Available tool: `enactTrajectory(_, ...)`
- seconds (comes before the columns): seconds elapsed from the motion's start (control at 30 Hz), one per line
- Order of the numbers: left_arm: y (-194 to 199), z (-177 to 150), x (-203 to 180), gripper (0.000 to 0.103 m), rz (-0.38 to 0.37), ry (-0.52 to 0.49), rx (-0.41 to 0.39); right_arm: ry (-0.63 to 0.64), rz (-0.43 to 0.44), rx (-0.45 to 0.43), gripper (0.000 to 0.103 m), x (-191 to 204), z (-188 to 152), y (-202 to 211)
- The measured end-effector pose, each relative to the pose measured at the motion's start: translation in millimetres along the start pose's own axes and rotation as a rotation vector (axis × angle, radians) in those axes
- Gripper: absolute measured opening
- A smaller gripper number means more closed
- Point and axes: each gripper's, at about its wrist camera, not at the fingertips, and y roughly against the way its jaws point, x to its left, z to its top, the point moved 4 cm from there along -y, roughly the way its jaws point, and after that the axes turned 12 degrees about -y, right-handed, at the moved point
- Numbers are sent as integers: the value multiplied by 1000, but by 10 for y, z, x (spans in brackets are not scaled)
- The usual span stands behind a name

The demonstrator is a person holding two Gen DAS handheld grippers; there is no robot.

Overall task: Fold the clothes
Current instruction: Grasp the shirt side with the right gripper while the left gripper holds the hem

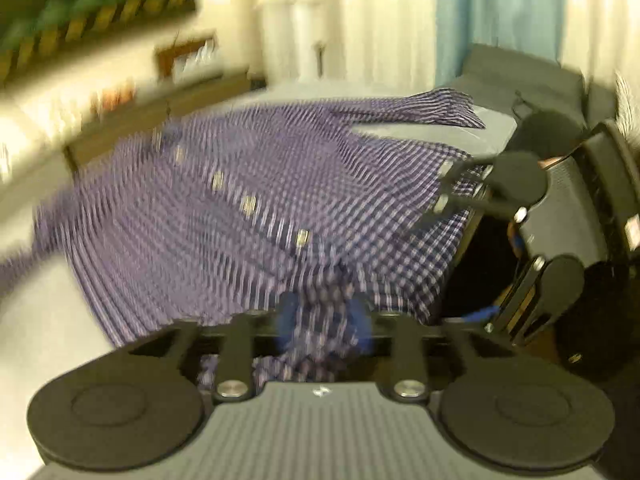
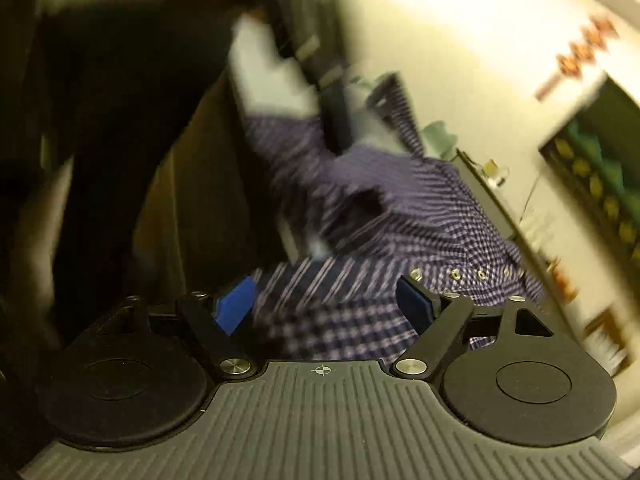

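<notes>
A purple checked button shirt (image 1: 248, 200) is spread in the air above a grey bed (image 1: 496, 128), one sleeve reaching far right. My left gripper (image 1: 325, 316) is shut on a bunched edge of the shirt between its blue pads (image 1: 289, 312). My right gripper (image 1: 444, 192) shows at the right in the left wrist view, at the shirt's other edge. In the right wrist view the right gripper (image 2: 326, 300) has its blue pads (image 2: 236, 304) wide apart with shirt cloth (image 2: 400, 208) lying between them. Both views are motion-blurred.
A wooden shelf (image 1: 160, 108) with small items runs along the far wall, under a green and yellow picture (image 1: 96, 12). Pale curtains (image 1: 400, 12) hang behind the bed. A dark-clothed person (image 2: 120, 120) fills the left of the right wrist view.
</notes>
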Motion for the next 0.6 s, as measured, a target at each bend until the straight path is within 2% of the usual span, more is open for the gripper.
enactTrajectory(0.1, -108, 127, -239, 57, 60, -150, 5, 4, 18, 76, 42, 11, -73, -71)
enactTrajectory(0.17, -231, 135, -315, 51, 41, -197, 28, -50, 16, 83, 24, -82, -54, -53)
enactTrajectory(0.2, -288, 117, -310, 38, 19, -198, 46, -97, 22, 80, 11, -157, -36, -22)
enactTrajectory(0.23, -341, 94, -291, 16, -5, -191, 68, -162, 39, 71, 3, -258, -24, 24)
enactTrajectory(0.27, -375, 69, -252, 5, -20, -176, 85, -227, 56, 62, 3, -359, -11, 70)
enactTrajectory(0.3, -391, 43, -194, 2, -29, -153, 97, -284, 53, 49, 3, -468, -16, 117)
enactTrajectory(0.4, -318, 24, 12, 1, -45, -40, 60, -462, 42, -2, 2, -811, -31, 275)
enactTrajectory(0.47, -231, -24, 251, 1, -55, 123, 14, -602, 33, -50, 1, -1073, -49, 364)
enactTrajectory(0.57, -303, -222, 777, 3, -43, 473, -5, -823, -24, -88, 2, -1451, -166, 406)
enactTrajectory(0.6, -342, -312, 905, 4, -30, 559, 14, -829, -39, -90, 11, -1471, -183, 388)
